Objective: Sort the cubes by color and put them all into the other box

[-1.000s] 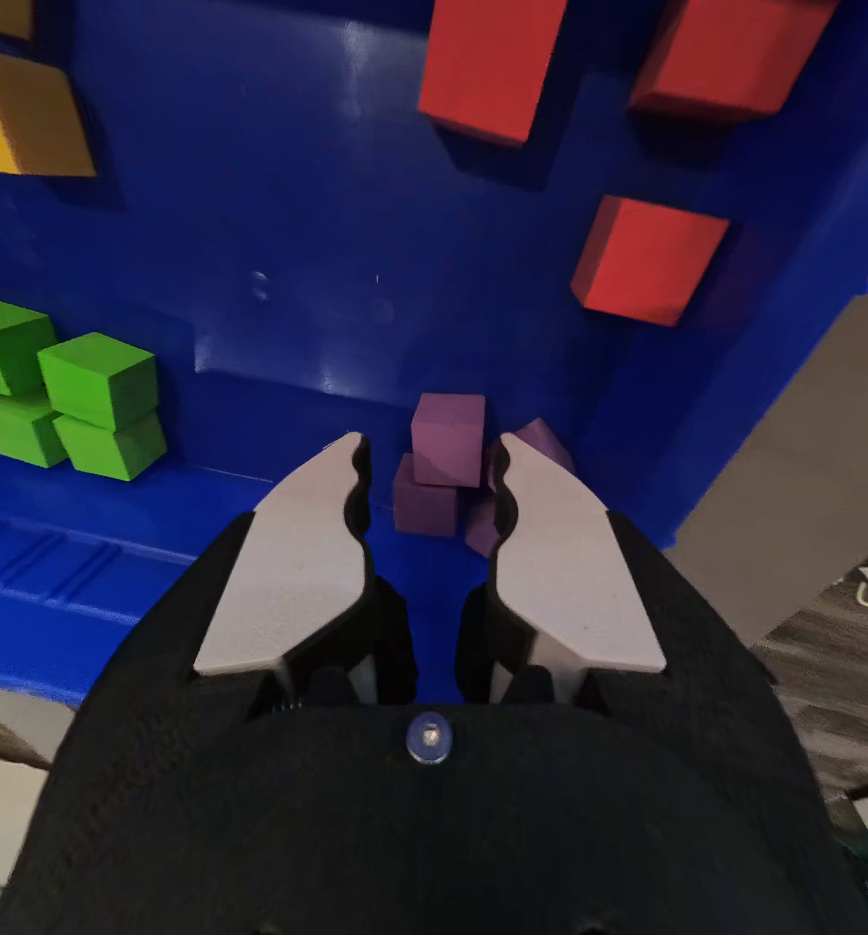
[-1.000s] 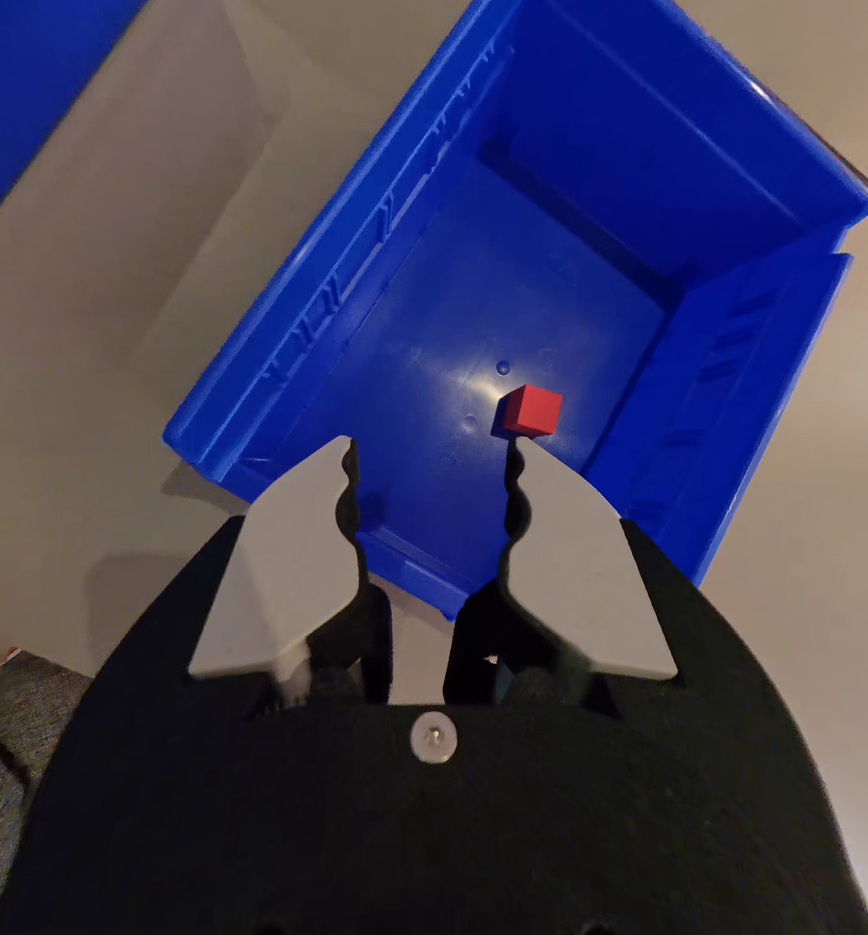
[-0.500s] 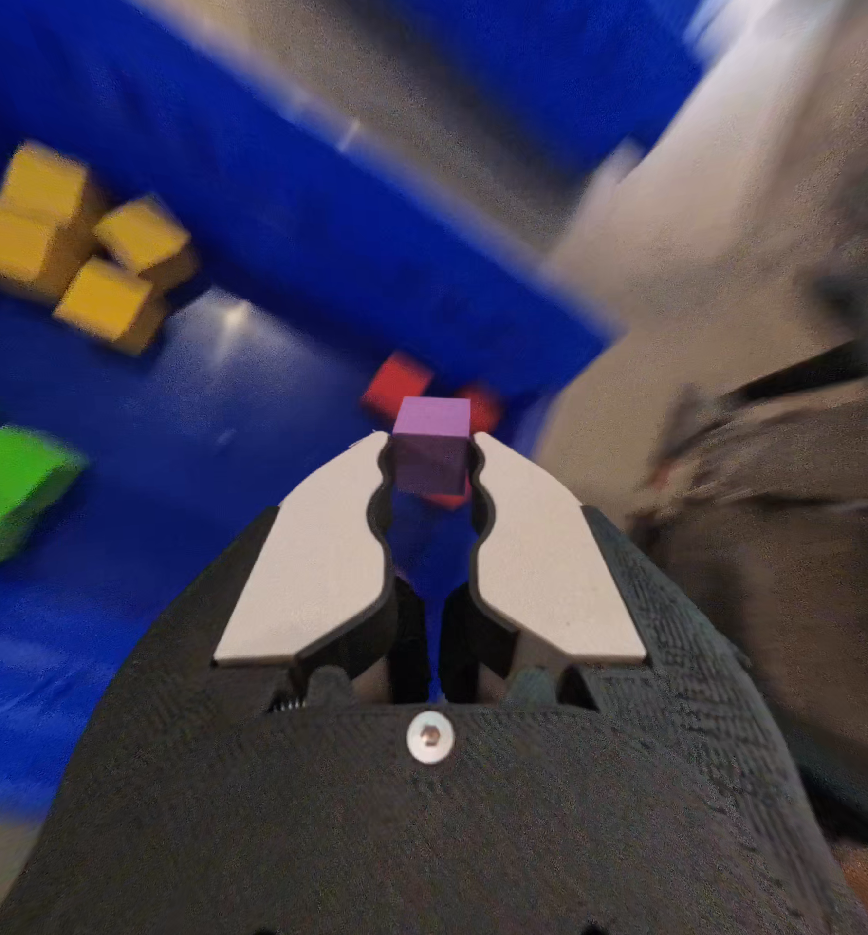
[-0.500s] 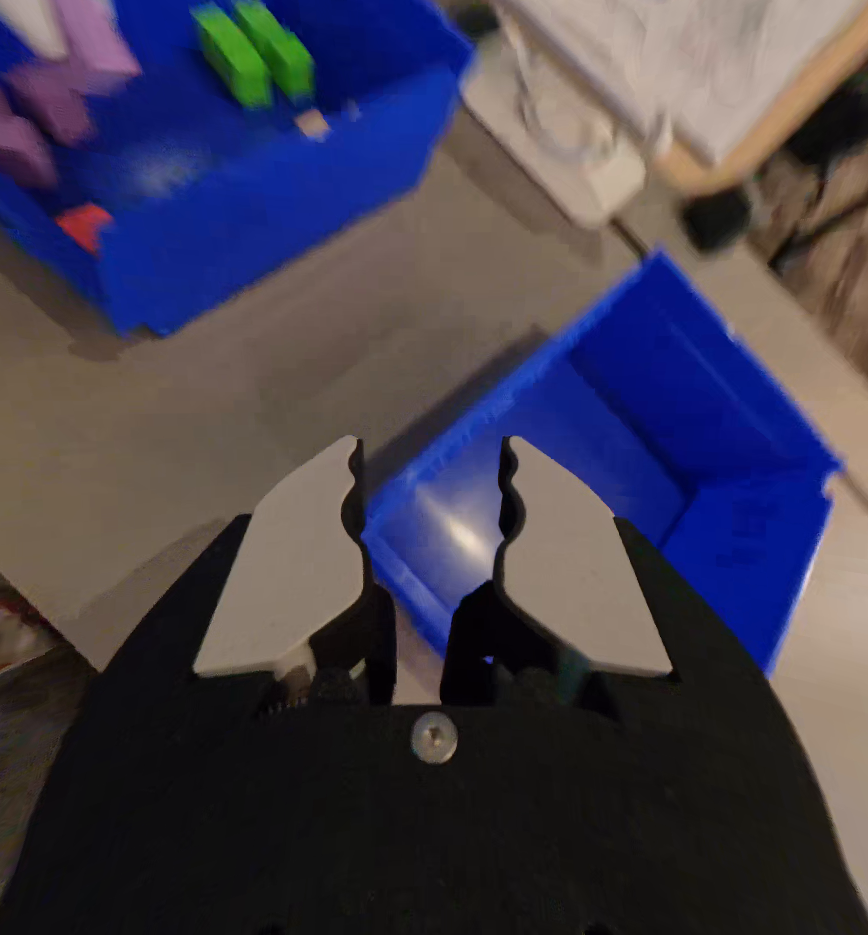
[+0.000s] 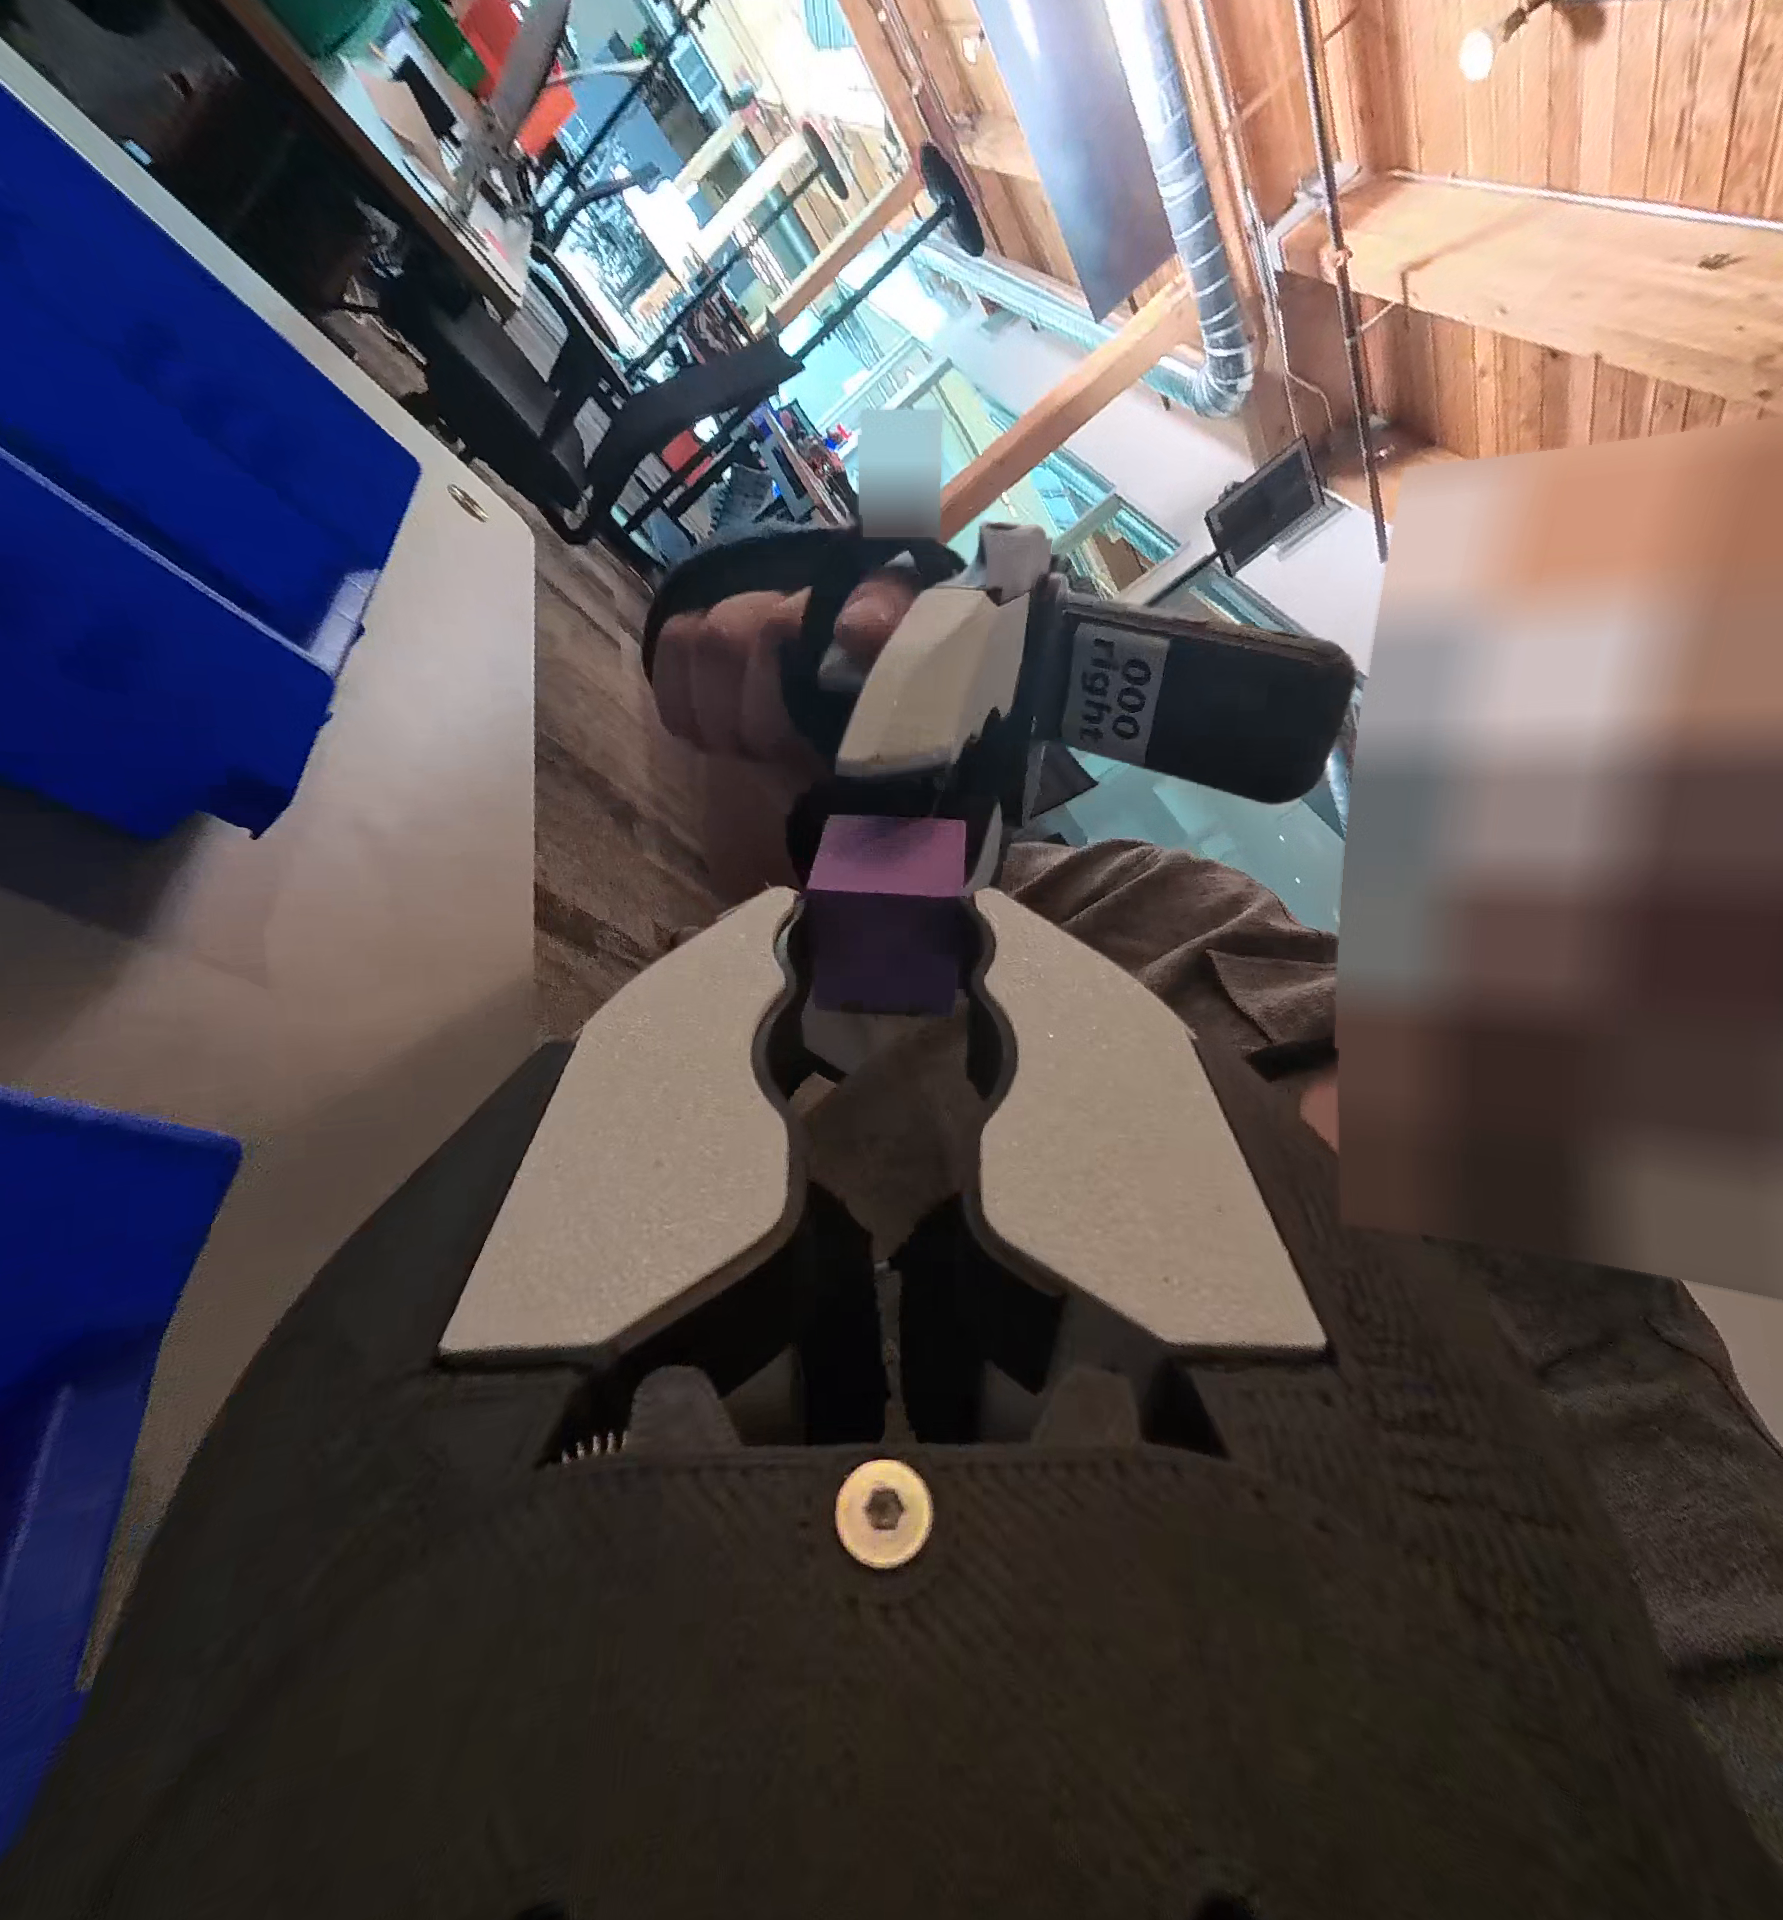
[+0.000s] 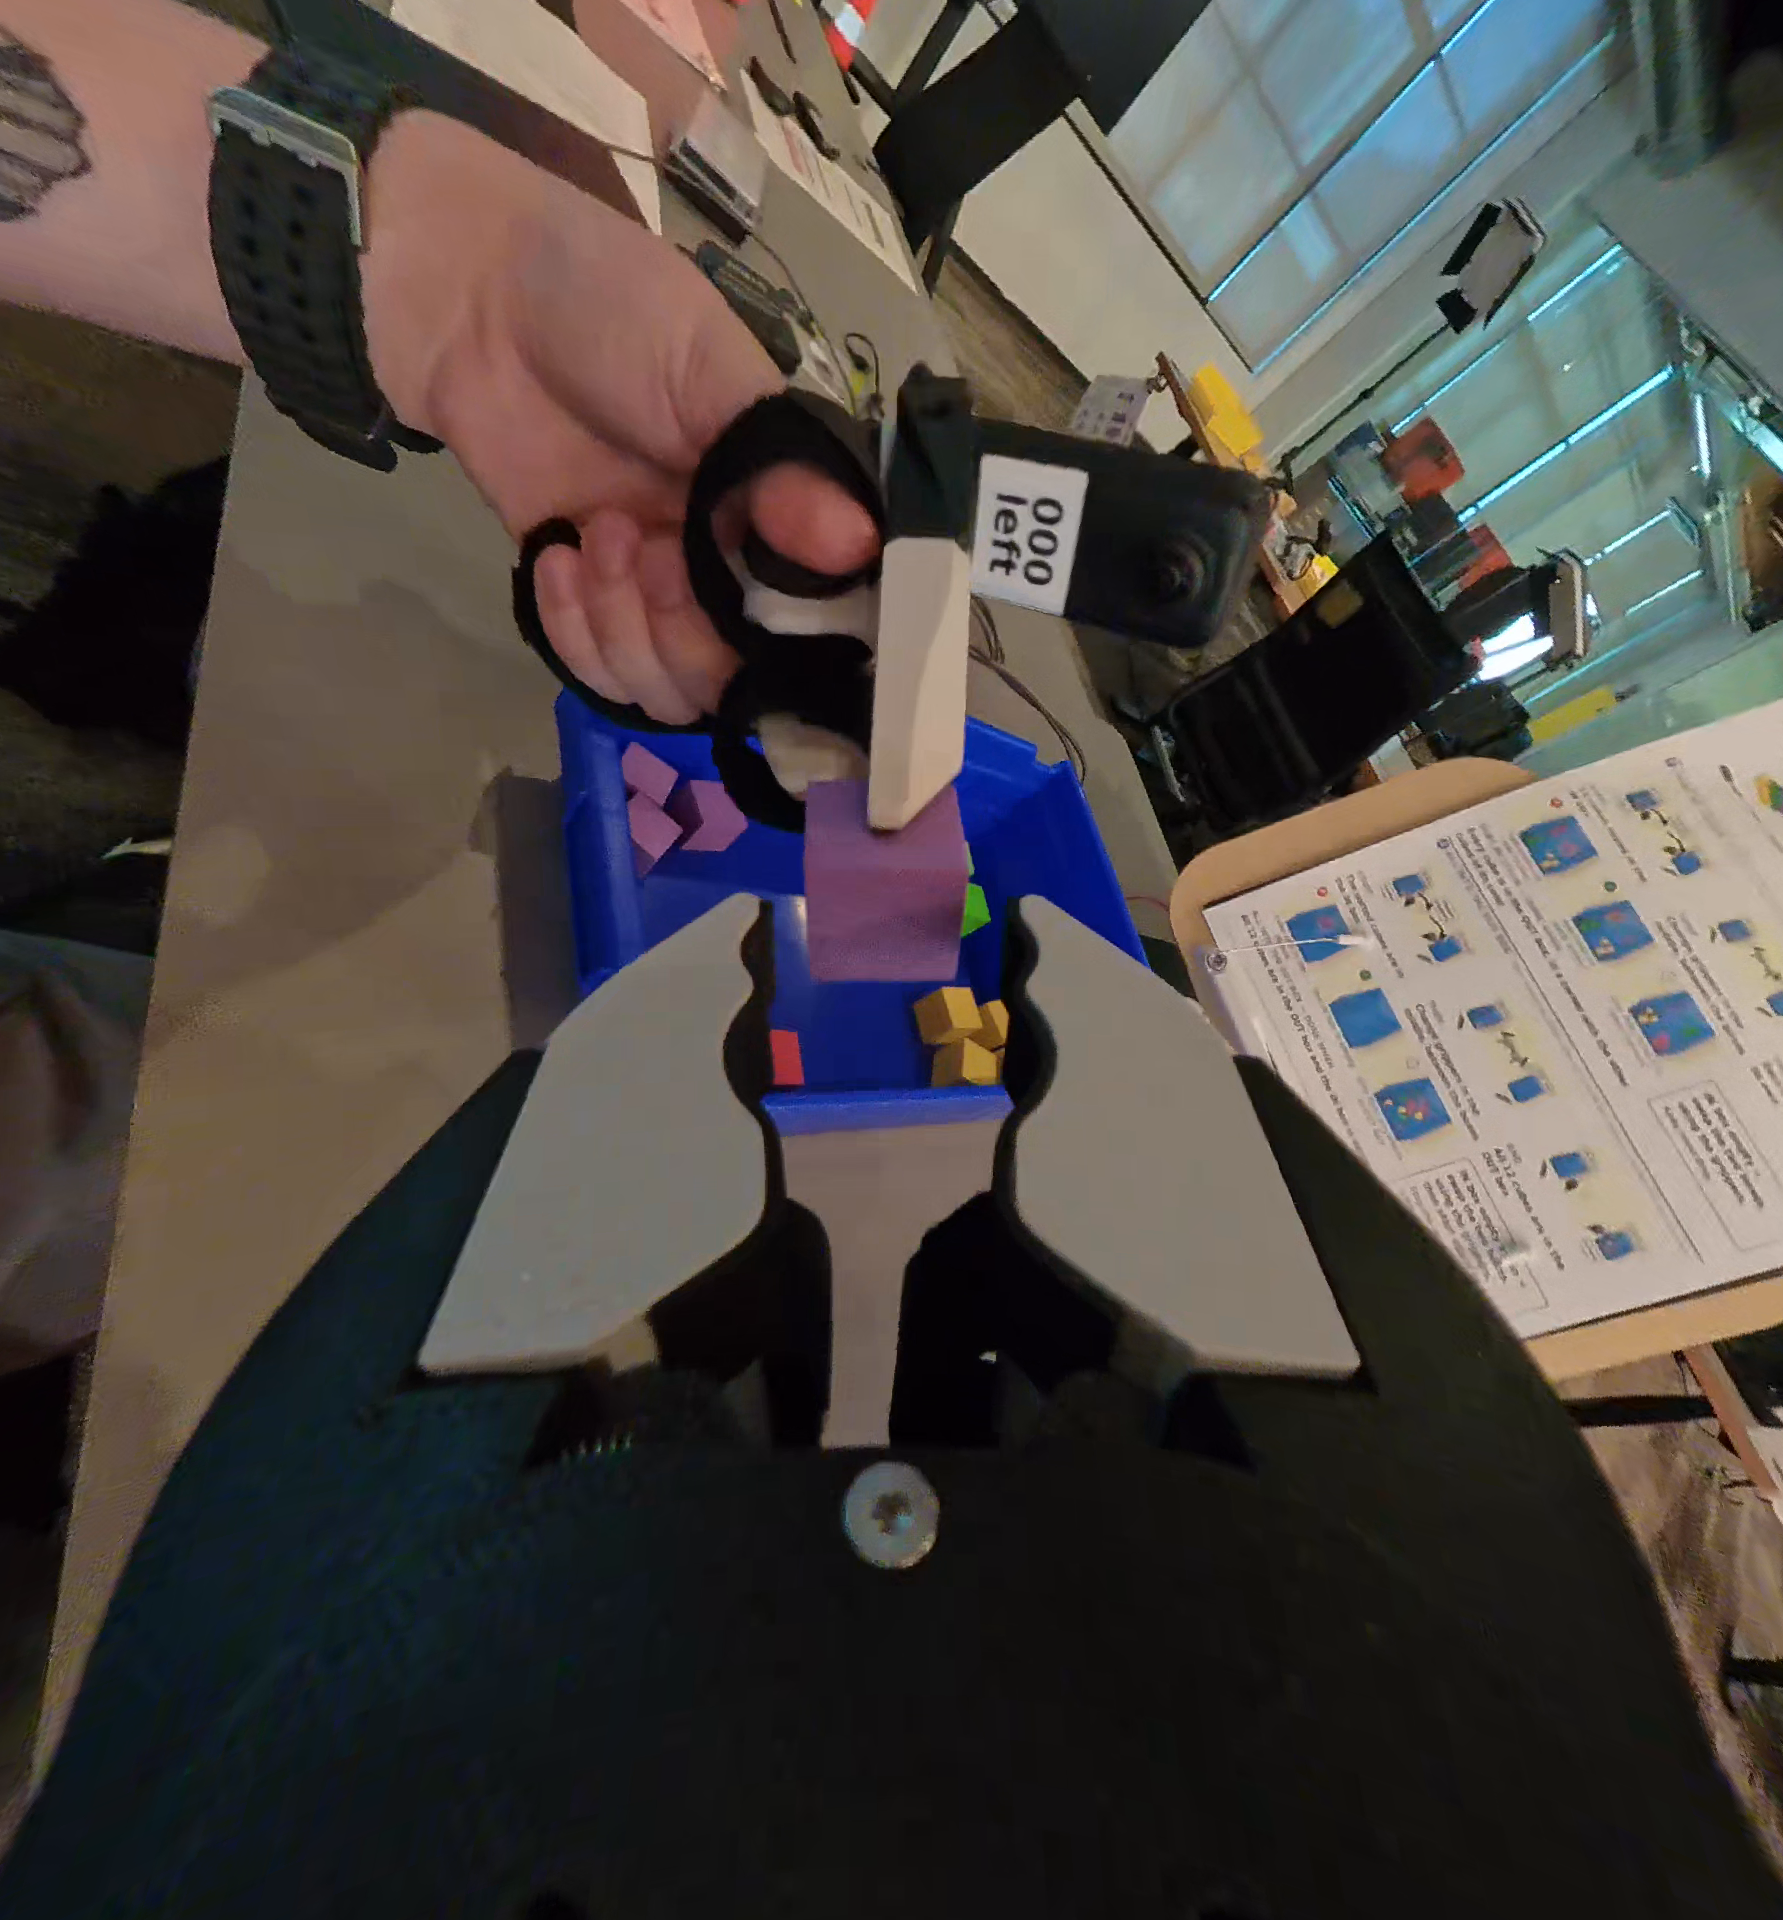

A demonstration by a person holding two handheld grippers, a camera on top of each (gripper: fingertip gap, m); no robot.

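Left claw [image 5: 882,920] clamped on purple cube [image 5: 885,914], raised above tabletop [image 6: 347,748]. Right claw [image 6: 882,951] apart, empty, facing left claw head-on; cube sits just beyond right fingertips, centred on the gap, not touching either finger. Below: blue bin [image 6: 892,1110] holding more purple cubes [image 6: 674,816], yellow cubes [image 6: 960,1034], one red. Printed sheet [image 6: 1552,1029] lies right of bin.
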